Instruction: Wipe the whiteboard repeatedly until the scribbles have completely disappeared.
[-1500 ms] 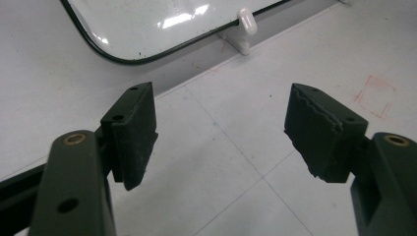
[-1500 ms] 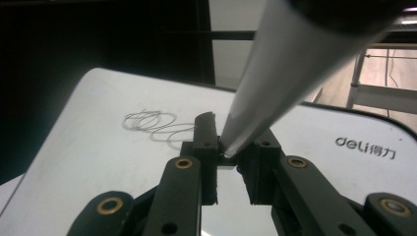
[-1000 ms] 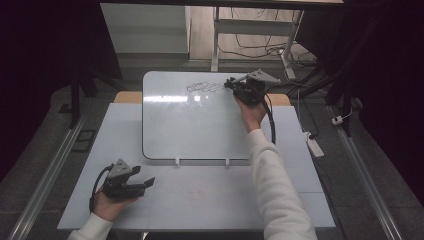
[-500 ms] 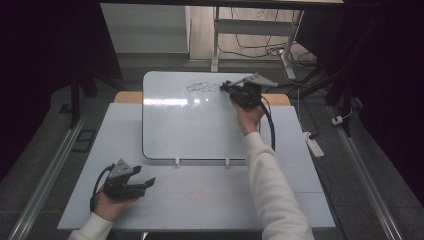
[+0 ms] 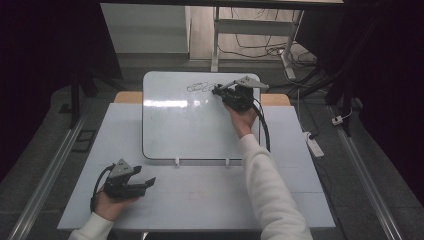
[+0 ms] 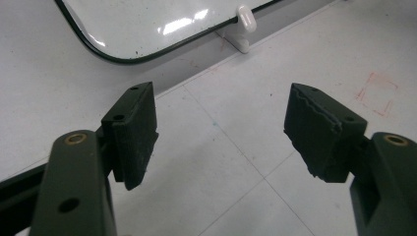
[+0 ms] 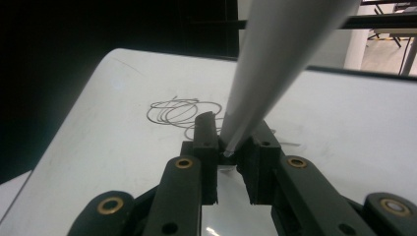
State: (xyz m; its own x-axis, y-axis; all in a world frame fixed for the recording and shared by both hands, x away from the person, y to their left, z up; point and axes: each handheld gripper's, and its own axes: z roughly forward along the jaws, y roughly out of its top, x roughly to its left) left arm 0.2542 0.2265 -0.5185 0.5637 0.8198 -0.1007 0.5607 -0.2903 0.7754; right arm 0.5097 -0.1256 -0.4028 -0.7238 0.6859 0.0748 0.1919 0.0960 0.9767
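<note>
1. Your right gripper [image 5: 218, 91] is clamped on a grey marker [image 7: 275, 69]; the jaws are closed on its lower end, and the tip itself is hidden between them.
2. The marker's upper end is cut off by the top edge of the right gripper view.
3. Just ahead of those jaws lies a looping scribble [image 7: 183, 111] on the whiteboard [image 5: 190, 130]; part of it is covered by the gripper.
4. Your left gripper [image 6: 221, 137] stands wide open, holding nothing, over bare table [image 5: 210, 195].
5. Ahead of it, the whiteboard's near edge is cropped.
</note>
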